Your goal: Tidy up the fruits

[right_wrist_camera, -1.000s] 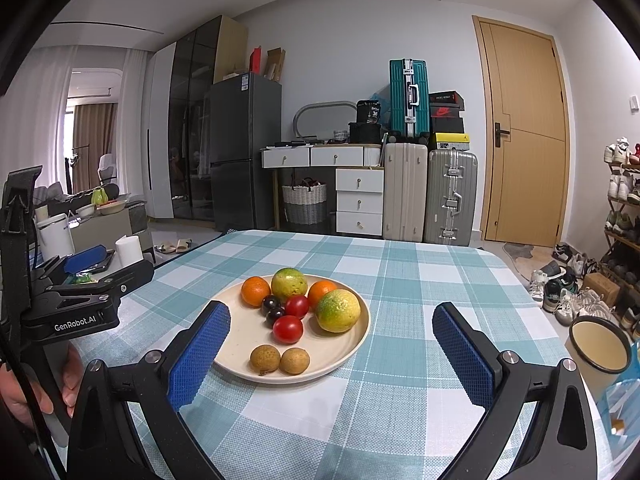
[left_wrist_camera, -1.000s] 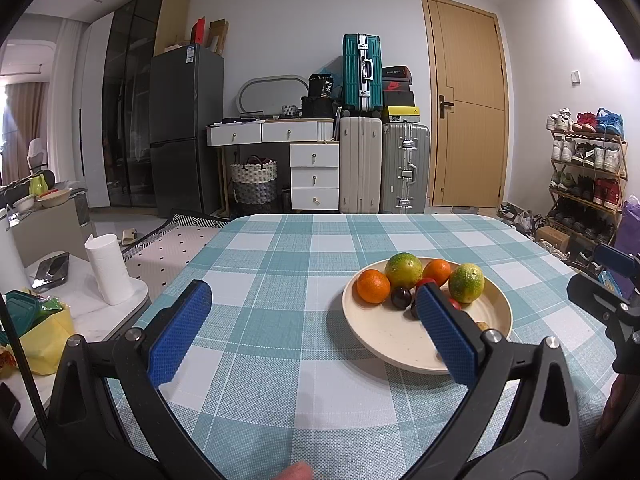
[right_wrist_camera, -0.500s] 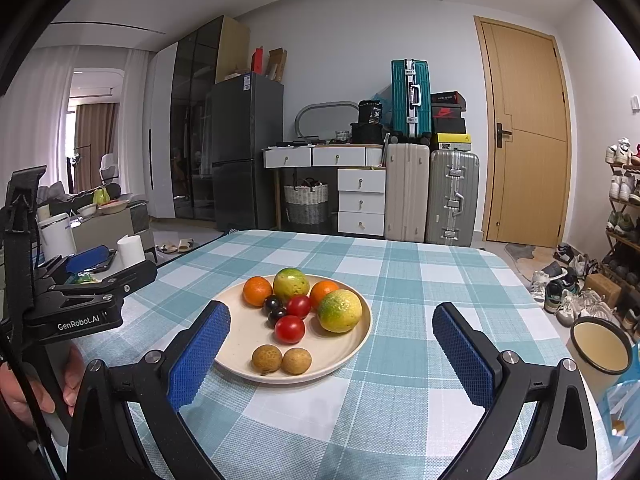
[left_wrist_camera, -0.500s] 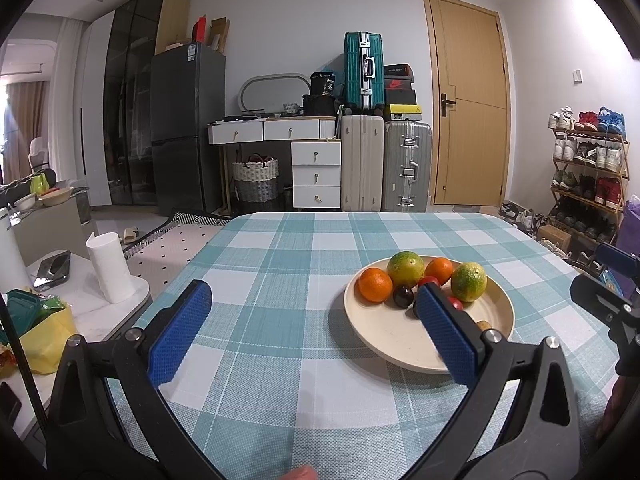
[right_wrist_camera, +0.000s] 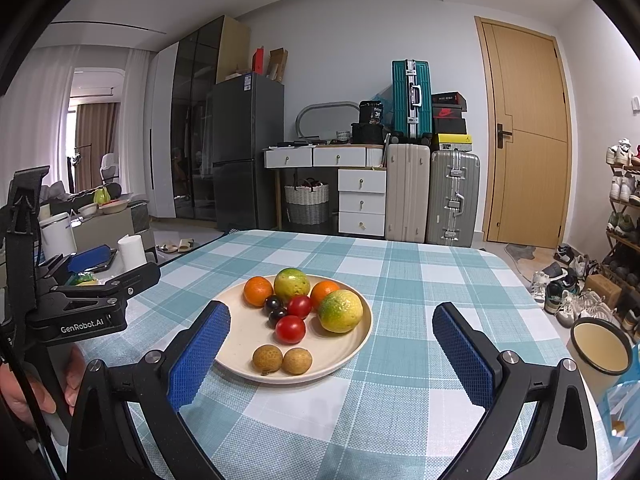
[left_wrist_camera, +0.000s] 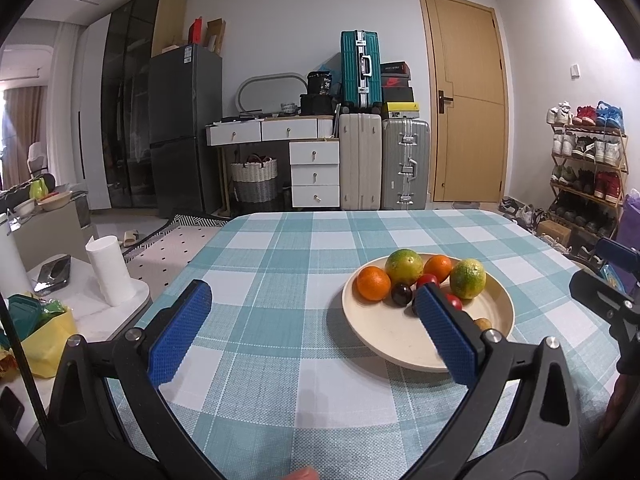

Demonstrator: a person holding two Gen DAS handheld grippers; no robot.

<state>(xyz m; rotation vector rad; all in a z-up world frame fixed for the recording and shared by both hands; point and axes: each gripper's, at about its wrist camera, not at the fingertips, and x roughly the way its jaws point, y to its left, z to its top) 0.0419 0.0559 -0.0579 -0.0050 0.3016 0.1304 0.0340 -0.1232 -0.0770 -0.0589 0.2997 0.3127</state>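
Both tools are wide and hold nothing. The left tool (left_wrist_camera: 312,312) hangs low in its picture, with the plate (left_wrist_camera: 384,340) right of the middle. The right tool (right_wrist_camera: 332,332) hangs low too, and its plate (right_wrist_camera: 240,332) sits in the middle. Since a second ago almost nothing has changed; the views only slid a tiny bit. All the fruits (right_wrist_camera: 296,308) lie on the plate, on the worktop (right_wrist_camera: 400,280). That fits fruit already put there, or fruit waiting to be moved.
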